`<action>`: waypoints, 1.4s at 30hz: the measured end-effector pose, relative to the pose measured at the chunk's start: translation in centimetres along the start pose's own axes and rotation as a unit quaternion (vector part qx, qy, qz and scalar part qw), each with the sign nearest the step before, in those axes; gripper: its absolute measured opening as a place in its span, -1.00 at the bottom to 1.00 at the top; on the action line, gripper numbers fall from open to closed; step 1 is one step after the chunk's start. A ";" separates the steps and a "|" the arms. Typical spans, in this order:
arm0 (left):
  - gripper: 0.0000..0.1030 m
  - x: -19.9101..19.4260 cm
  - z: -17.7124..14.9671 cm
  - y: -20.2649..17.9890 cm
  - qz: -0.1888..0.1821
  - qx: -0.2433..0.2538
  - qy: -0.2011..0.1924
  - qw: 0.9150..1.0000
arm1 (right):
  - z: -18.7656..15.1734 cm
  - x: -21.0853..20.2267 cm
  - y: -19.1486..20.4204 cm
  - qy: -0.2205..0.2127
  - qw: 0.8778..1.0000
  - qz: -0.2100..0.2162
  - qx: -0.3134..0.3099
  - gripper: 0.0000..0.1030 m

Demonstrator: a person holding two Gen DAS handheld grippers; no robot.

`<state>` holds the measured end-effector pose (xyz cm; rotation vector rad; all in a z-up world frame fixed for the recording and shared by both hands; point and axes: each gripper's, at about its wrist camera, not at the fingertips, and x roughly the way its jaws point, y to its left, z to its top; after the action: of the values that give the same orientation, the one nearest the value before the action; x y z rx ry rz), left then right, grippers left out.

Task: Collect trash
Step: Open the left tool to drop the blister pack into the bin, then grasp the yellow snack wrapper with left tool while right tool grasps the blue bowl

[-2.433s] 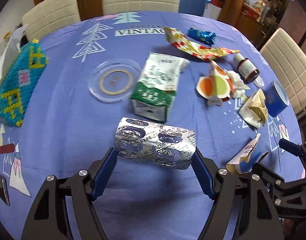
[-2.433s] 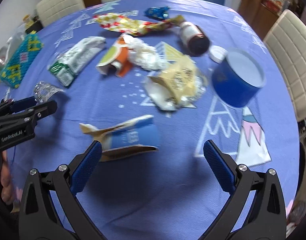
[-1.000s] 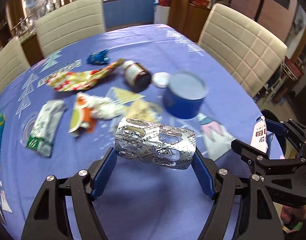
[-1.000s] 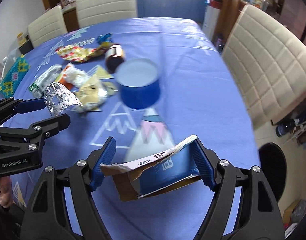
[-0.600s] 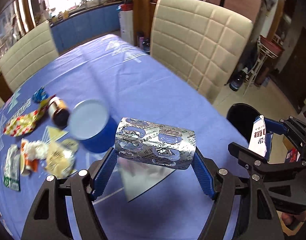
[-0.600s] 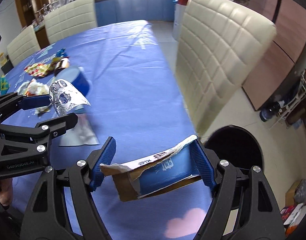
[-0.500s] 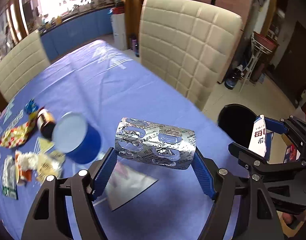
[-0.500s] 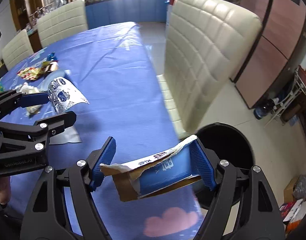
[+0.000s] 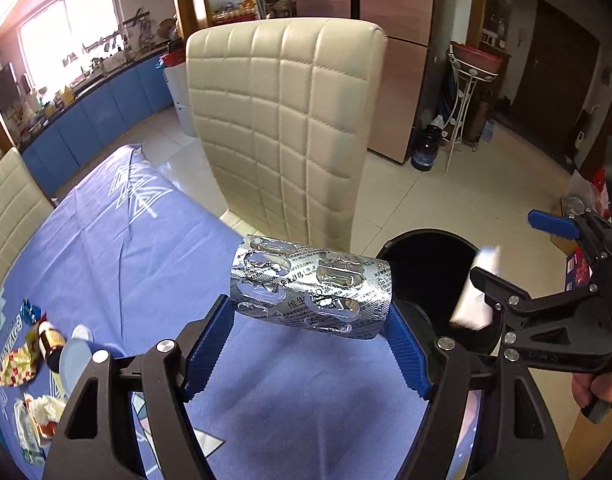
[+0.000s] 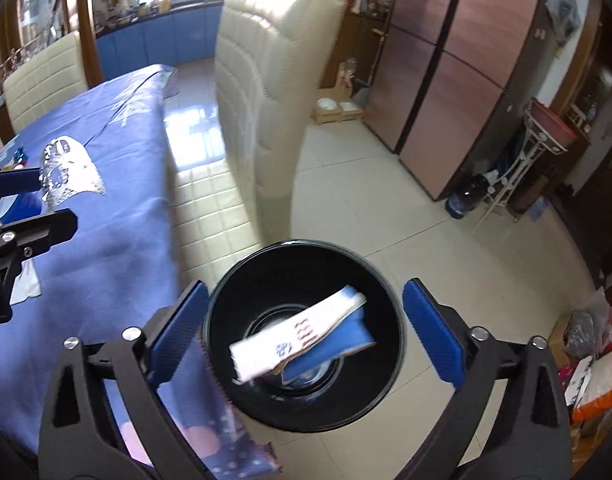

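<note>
Right wrist view looks straight down into the black trash bin [image 10: 303,336] on the floor beside the table [image 10: 105,200]. The right gripper [image 10: 303,332] has just been opening; its jaws stand wide apart with nothing pressed between them, and the torn blue-and-white carton [image 10: 301,338] shows loose over the bin's mouth, apparently dropping in.

Left wrist view shows the left gripper [image 9: 308,332] clenched on a curled foil pill sheet [image 9: 310,288], held above the table edge, with the bin rim [image 9: 422,240] just beyond it and the right gripper [image 9: 518,264] over the bin.

More trash is left on the table: a brown bottle [image 9: 49,344], a red-and-yellow wrapper [image 9: 15,364] and crumpled scraps [image 9: 41,412] at the far left.

Risks, as I judge them: the foil sheet is light and bowed, so if let go before it is clear of the table edge it may flutter onto the cloth or the floor. The two grippers are close together near the bin, so the left one could knock the right on its way in.
</note>
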<state>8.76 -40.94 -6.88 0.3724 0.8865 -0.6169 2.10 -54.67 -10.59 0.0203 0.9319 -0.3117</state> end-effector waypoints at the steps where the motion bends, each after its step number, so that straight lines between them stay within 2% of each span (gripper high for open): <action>1: 0.40 0.1 0.3 -0.2 -0.002 0.002 0.000 1.000 | 0.0 0.1 -0.5 0.000 1.000 -0.006 0.005 0.90; 7: 0.40 0.6 1.5 -2.3 -0.014 0.023 -0.001 1.000 | -0.8 0.4 -2.6 0.006 0.999 -0.024 0.028 0.91; 18: 0.42 0.8 3.9 -7.5 -0.061 0.076 -0.012 0.995 | -3.0 -0.2 -6.6 0.018 0.996 -0.056 0.073 0.92; 21: 0.42 1.3 4.8 -8.3 -0.072 0.076 -0.002 0.995 | -3.3 -0.4 -7.3 0.020 0.995 -0.061 0.083 0.92; 25: 0.62 1.7 5.0 -8.2 -0.069 0.064 -0.003 0.996 | -3.6 -0.3 -7.6 0.021 0.994 -0.061 0.088 0.92; 28: 0.65 1.6 4.6 -7.8 -0.073 0.062 -0.008 0.995 | -3.7 -0.4 -7.4 0.020 0.994 -0.058 0.088 0.92; 36: 0.66 0.7 3.8 -7.0 -0.063 0.063 -0.008 0.996 | -2.9 -1.0 -5.7 0.008 0.997 -0.041 0.072 0.92; 42: 0.66 -0.2 2.7 -4.0 -0.048 0.032 -0.012 0.998 | -1.4 -1.6 -2.6 -0.009 0.999 -0.005 0.039 0.92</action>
<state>7.76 -45.39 -5.28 0.3802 0.8676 -0.7389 -0.60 -56.49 -9.87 0.0850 0.9019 -0.3564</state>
